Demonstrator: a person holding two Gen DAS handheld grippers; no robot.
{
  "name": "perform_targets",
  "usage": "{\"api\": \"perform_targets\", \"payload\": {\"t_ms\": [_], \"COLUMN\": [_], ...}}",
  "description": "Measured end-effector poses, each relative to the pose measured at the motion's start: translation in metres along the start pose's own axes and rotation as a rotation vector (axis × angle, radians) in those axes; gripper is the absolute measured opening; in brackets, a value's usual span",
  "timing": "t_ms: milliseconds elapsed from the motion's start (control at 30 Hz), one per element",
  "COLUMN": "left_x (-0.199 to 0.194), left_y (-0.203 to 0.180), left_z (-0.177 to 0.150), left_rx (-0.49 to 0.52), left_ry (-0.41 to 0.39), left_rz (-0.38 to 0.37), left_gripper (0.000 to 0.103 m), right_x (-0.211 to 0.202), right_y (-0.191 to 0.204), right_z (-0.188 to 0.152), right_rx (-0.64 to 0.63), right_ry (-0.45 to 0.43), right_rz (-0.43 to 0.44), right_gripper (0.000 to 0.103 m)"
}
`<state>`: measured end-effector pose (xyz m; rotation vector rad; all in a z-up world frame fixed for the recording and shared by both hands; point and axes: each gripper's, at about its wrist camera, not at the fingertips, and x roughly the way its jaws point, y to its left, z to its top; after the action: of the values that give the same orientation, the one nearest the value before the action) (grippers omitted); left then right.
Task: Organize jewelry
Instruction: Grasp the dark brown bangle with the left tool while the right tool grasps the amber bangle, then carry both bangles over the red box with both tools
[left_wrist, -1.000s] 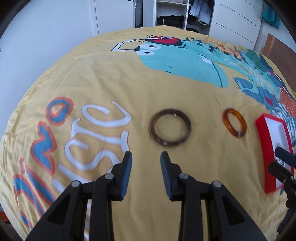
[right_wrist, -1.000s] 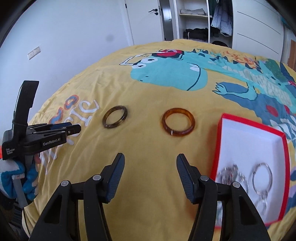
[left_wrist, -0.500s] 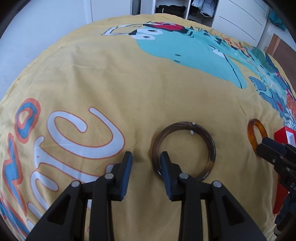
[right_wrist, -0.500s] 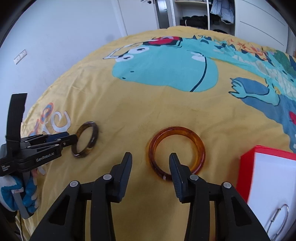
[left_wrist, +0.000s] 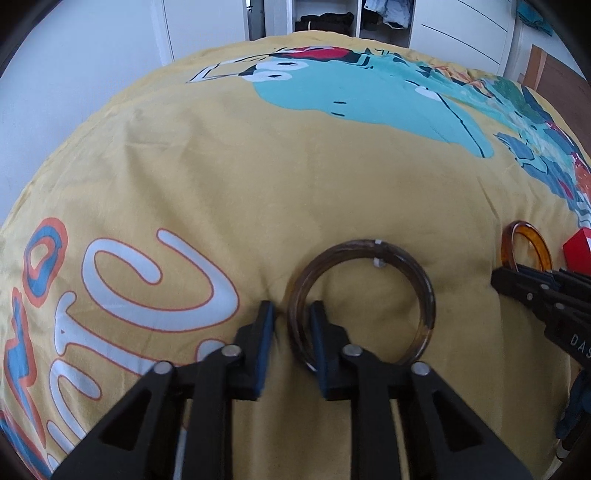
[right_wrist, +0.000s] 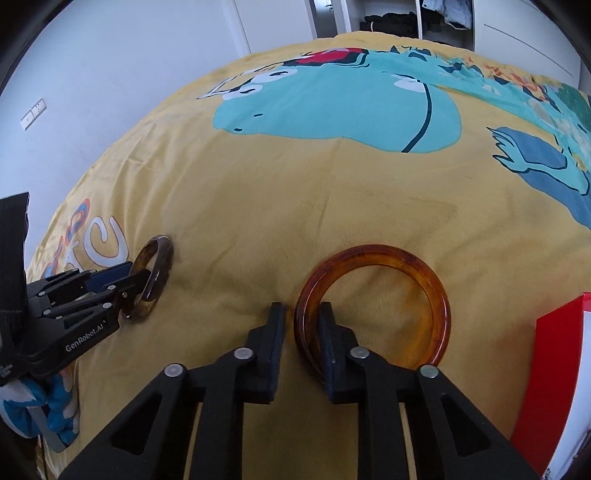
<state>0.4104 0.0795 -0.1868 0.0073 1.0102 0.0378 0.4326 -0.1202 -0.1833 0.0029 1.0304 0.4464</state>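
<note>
A dark brown bangle (left_wrist: 424, 295) lies on the yellow printed bedspread (left_wrist: 258, 184). My left gripper (left_wrist: 291, 310) straddles its left rim, one finger inside the ring and one outside, and the jaws are closing onto the rim. From the right wrist view the same bangle (right_wrist: 162, 254) shows pinched in the left gripper (right_wrist: 140, 280). An amber bangle (right_wrist: 439, 295) lies to its right. My right gripper (right_wrist: 303, 310) straddles that bangle's left rim, jaws closing onto it. The left wrist view also catches the amber bangle (left_wrist: 535, 240) and the right gripper (left_wrist: 502, 275).
A red box with a white inside (right_wrist: 554, 350) sits at the right, next to the amber bangle; only its corner (left_wrist: 576, 247) shows in the left wrist view. A blue-and-white gloved hand (right_wrist: 37, 406) holds the left gripper. White walls and wardrobes stand beyond the bed.
Both grippers came down and forward onto the bedspread, each straddling a bangle's left rim. Both pairs of jaws then narrowed from wide open onto those rims.
</note>
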Motion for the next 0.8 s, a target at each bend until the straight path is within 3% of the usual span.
{"api": "perform_targets", "payload": {"t_ms": [467, 800], "left_x": [-0.056, -0.113], "left_y": [0.001, -0.018], "left_z": [0.003, -0.010], "left_rx": [-0.044, 0.025], "left_ry": [-0.070, -0.107], "left_rz": [0.019, 0.038], "left_gripper": [0.008, 0.008], "right_x": [-0.077, -0.141], "right_y": [0.019, 0.035], "right_z": [-0.009, -0.024], "right_rx": [0.020, 0.028], "right_ry": [-0.147, -0.217], "right_rz": [0.063, 0.100], "right_gripper": [0.009, 0.009]}}
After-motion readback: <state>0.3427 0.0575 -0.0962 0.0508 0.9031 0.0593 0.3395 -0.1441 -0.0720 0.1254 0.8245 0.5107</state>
